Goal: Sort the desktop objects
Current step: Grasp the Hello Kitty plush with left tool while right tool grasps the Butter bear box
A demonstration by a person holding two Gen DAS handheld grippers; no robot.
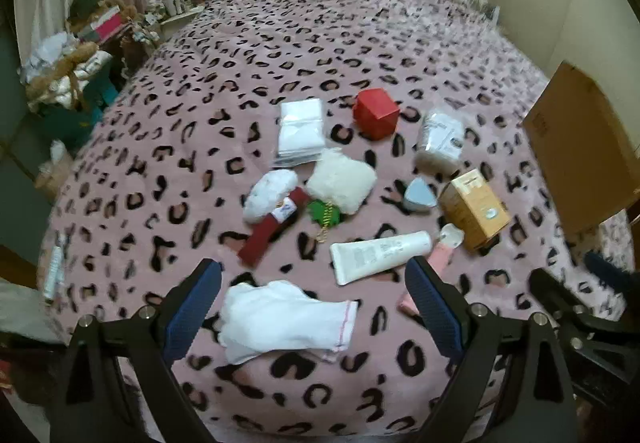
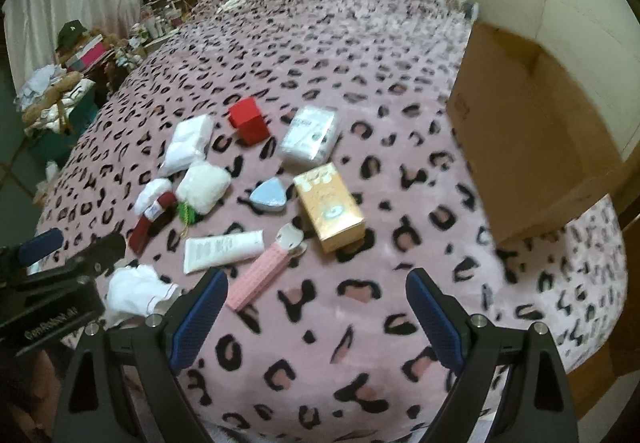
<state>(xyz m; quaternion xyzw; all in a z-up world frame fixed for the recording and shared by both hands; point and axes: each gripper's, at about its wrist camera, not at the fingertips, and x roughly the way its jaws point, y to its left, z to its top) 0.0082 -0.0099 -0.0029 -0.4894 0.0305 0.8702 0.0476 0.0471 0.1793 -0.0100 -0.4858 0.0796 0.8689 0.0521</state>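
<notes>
On bedspread: one white glove, one tube (both grippers' fingers spread, empty).

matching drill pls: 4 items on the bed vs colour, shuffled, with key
Things:
1. cube box
2. tube
3. triangular case
4. carton

Colours:
A. white
B. tan-gold
C. red
D. light blue

Pairs: 1-C, 2-A, 3-D, 4-B
</notes>
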